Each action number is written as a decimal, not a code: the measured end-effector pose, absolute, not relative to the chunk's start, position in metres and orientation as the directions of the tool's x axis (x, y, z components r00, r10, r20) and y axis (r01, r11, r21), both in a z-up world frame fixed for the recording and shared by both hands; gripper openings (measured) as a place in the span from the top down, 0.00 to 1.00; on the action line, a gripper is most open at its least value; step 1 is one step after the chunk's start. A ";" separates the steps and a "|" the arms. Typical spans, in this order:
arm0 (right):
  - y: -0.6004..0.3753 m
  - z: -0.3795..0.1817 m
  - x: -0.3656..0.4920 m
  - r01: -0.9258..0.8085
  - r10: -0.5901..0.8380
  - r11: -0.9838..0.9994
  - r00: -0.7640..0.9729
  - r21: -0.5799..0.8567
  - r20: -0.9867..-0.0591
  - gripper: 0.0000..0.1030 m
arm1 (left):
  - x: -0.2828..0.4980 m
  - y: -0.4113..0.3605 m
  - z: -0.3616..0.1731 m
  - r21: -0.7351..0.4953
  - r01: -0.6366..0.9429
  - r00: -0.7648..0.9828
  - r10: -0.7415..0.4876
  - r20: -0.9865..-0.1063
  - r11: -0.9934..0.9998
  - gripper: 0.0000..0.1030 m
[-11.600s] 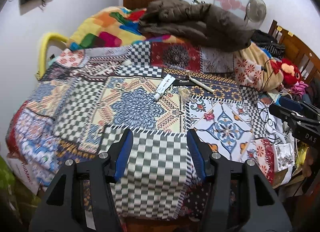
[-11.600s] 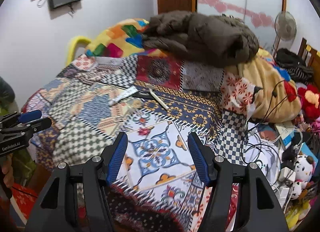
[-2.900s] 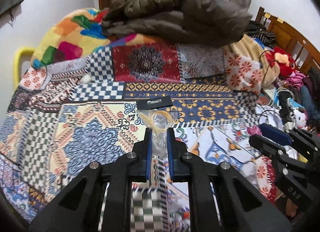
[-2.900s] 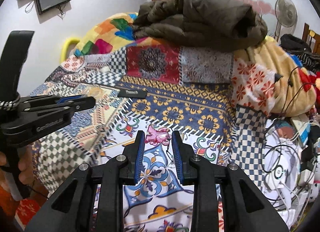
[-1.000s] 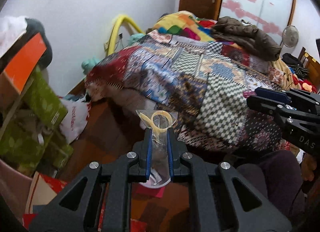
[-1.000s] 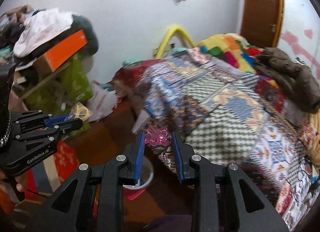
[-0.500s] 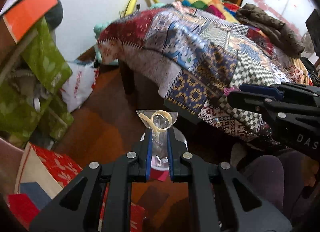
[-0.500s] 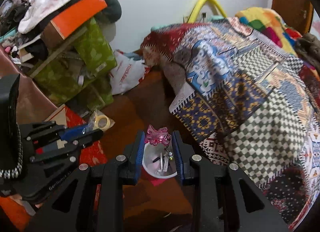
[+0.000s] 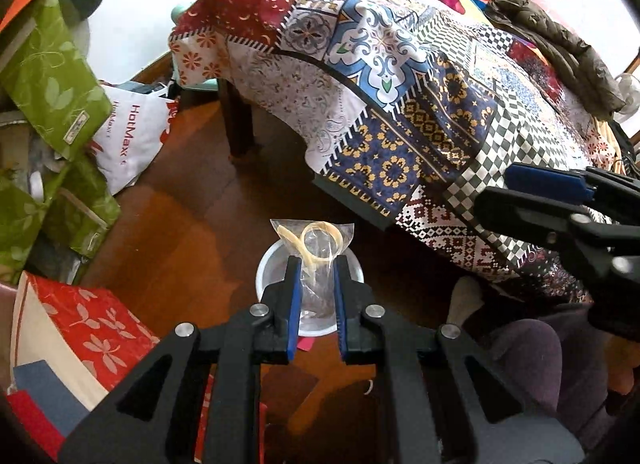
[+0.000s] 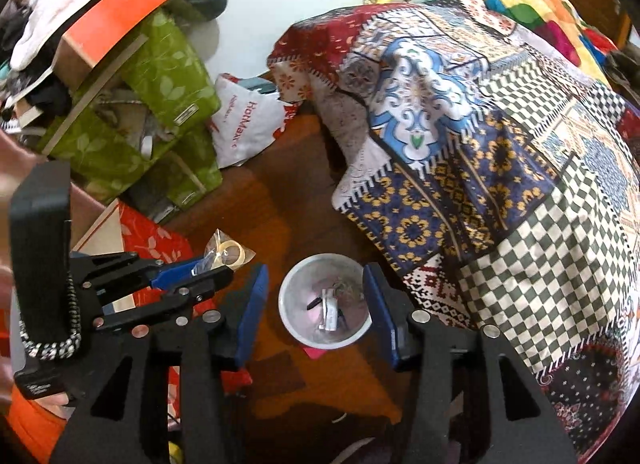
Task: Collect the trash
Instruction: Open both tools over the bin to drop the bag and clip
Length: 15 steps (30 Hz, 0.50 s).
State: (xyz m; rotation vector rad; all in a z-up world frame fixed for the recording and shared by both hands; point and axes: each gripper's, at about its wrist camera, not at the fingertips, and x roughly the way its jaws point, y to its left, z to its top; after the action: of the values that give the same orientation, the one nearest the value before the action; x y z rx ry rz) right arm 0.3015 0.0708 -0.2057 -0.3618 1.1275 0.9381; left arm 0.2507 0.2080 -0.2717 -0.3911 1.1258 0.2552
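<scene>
My left gripper (image 9: pixel 316 264) is shut on a clear plastic bag with a yellow rubber band (image 9: pixel 314 240), held above a white trash bin (image 9: pixel 269 264) on the wooden floor. In the right wrist view the bag (image 10: pixel 226 252) sits left of the bin (image 10: pixel 296 328), still in the left gripper (image 10: pixel 216 270). My right gripper (image 10: pixel 314 276) is open and empty right over the bin, which holds a white wrapper, a dark scrap and a pink piece. The right gripper also shows at the right of the left wrist view (image 9: pixel 532 188).
A bed with a patchwork quilt (image 9: pixel 400 76) overhangs right of the bin. Green fabric boxes (image 10: pixel 160 76), a white HotMax bag (image 10: pixel 244 120) and red patterned paper (image 9: pixel 92 324) crowd the floor on the left.
My right gripper has opened; the pink wrapper it held is gone from its jaws, and a pink piece now lies in the bin. Both grippers have moved closer over the bin.
</scene>
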 end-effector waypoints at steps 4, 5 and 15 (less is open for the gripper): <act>0.061 -0.199 0.308 -0.780 0.444 0.601 0.145 0.174 -0.884 0.56 | 0.260 0.209 -0.280 -0.175 -0.415 0.385 -0.002 -0.923 0.893 0.53; 0.057 -0.197 0.309 -0.776 0.444 0.607 0.154 0.170 -0.883 0.56 | 0.260 0.209 -0.279 -0.176 -0.417 0.389 0.000 -0.921 0.892 0.53; 0.017 -0.171 0.314 -0.747 0.459 0.649 0.231 0.146 -0.858 0.56 | 0.246 0.191 -0.236 -0.153 -0.380 0.457 0.041 -0.889 0.912 0.53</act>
State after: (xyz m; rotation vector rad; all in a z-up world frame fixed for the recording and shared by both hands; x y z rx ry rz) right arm 0.3136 0.0169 -0.1707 -0.3242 1.0433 0.8490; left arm 0.2465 0.1911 -0.2357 -0.3549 1.0701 0.2667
